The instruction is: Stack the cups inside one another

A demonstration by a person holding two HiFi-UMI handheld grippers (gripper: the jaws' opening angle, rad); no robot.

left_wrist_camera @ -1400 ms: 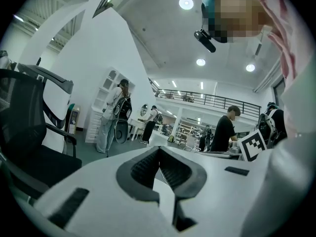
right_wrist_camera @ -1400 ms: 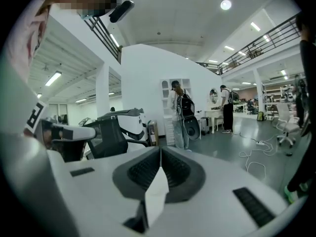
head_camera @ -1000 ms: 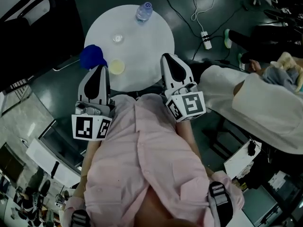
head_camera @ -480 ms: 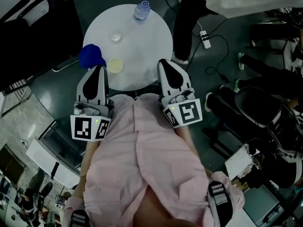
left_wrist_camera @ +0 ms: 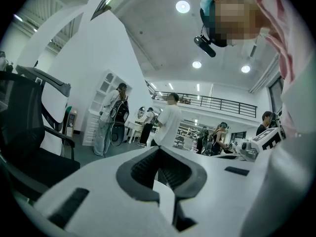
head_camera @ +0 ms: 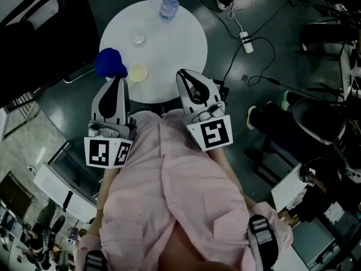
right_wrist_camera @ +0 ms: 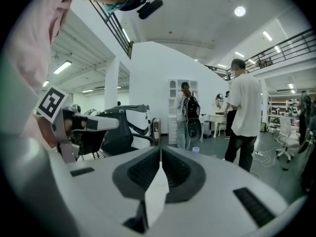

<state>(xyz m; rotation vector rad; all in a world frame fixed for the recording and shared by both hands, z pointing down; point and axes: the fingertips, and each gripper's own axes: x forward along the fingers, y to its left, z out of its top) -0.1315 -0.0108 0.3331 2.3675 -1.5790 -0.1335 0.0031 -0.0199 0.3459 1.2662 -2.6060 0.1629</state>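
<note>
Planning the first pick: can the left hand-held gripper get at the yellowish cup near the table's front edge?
Probably yes. The yellowish cup stands just ahead of the left hand-held gripper with nothing between them; the blue object only sits beside it. The gripper's jaws are shut and must open first.

Probably open-plan lab: office chair [left_wrist_camera: 22, 112], floor power strip [head_camera: 245, 42], mezzanine railing [left_wrist_camera: 222, 103].

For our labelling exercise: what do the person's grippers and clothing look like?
The left gripper and right gripper have white shells with black ribbed pads, and each carries a cube with black-and-white square markers. The person wears a pale pink shirt.
</note>
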